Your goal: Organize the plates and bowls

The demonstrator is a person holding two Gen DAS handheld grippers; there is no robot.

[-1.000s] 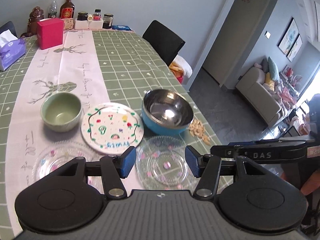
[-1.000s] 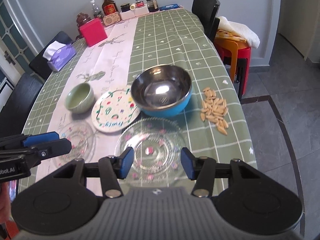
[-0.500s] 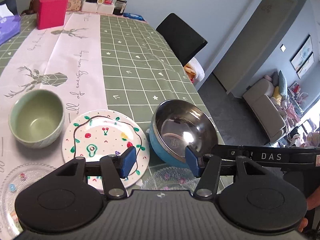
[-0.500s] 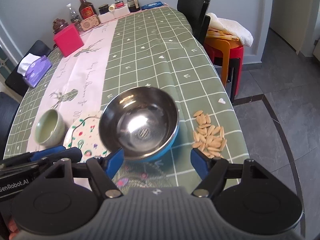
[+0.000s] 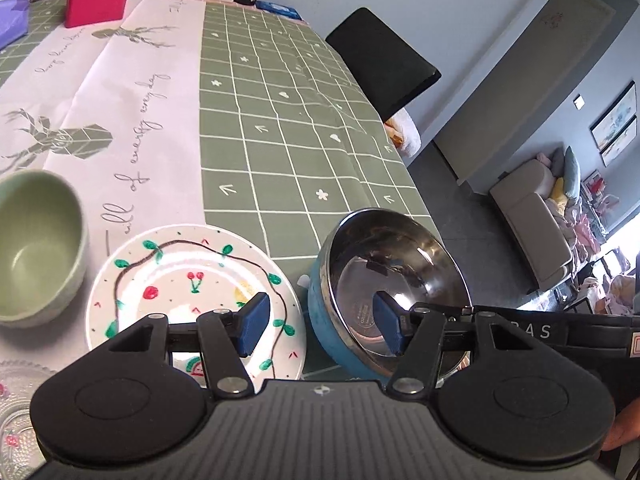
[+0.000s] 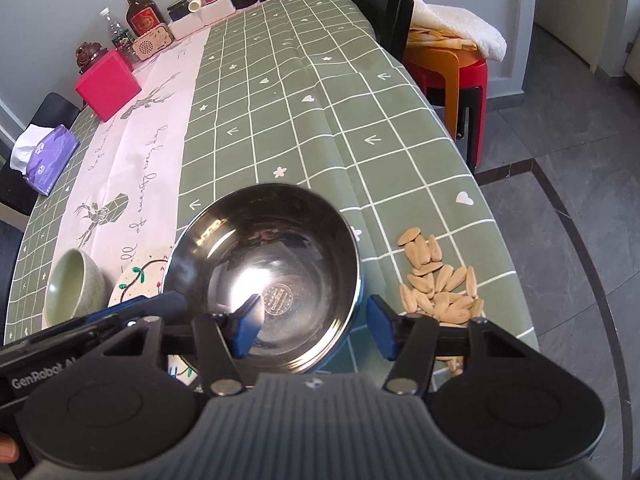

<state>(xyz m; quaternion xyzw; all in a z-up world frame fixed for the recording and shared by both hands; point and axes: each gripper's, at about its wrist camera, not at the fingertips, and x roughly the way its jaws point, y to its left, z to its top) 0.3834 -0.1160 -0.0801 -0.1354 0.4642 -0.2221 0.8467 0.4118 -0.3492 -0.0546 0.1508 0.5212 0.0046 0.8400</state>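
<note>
Steel bowl (image 6: 264,276) w/ blue outside sits near the table's (image 6: 320,92) right edge, seeds (image 6: 440,280) just beside it, painted plate (image 5: 192,292) on its other side. My right gripper (image 6: 312,330) is closing astride its rim w/o visible contact, left gripper (image 5: 320,330) opening, one pad over the plate, one over the bowl. Green bowl (image 5: 36,248) and glass plate (image 5: 12,412) are cut off by my left view's edge; bowl hides most of the painted plate on the right cam.
</note>
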